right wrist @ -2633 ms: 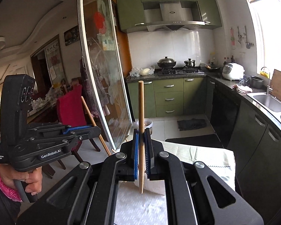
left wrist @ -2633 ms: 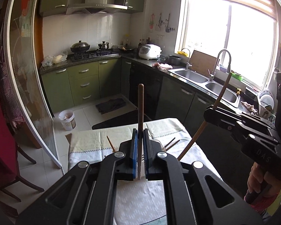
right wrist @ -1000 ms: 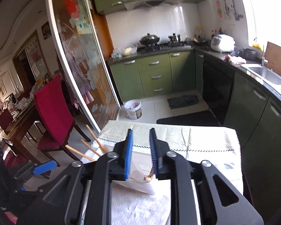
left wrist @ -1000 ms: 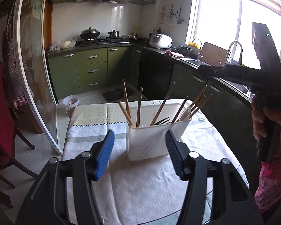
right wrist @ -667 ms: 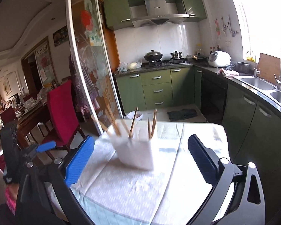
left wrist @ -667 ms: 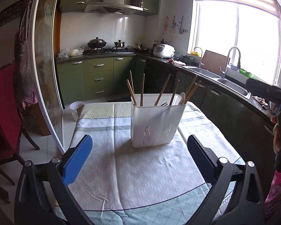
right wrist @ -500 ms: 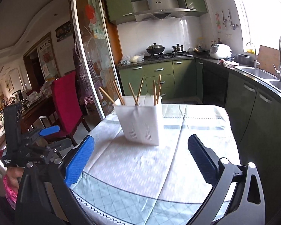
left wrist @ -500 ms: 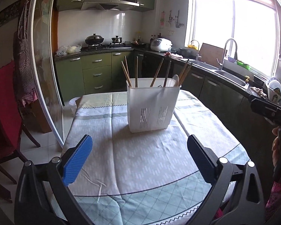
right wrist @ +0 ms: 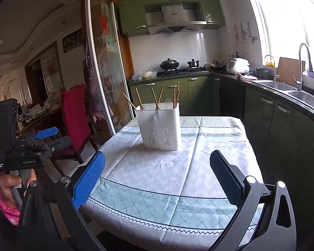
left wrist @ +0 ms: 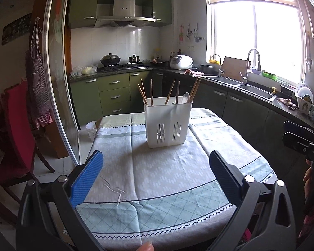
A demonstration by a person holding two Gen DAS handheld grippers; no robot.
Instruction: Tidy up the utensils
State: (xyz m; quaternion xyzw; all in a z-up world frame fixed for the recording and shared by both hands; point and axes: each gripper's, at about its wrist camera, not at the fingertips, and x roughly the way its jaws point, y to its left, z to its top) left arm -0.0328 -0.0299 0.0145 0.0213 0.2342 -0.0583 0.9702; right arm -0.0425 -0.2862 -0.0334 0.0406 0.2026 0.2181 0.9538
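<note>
1. The left gripper (left wrist: 156, 176) spreads wide at the frame's bottom, holding nothing.
2. The right gripper (right wrist: 157, 177) likewise gapes wide, holding nothing.
3. The white utensil holder (left wrist: 167, 123) stands at frame centre on the tablecloth (left wrist: 157, 177), chopsticks (left wrist: 150, 91) upright inside.

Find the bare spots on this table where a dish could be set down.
Bare cloth lies between the white slotted plastic utensil caddy and the checked near border of the tablecloth, and either side of the caddy. Crowded only inside it: wooden chopsticks.
</note>
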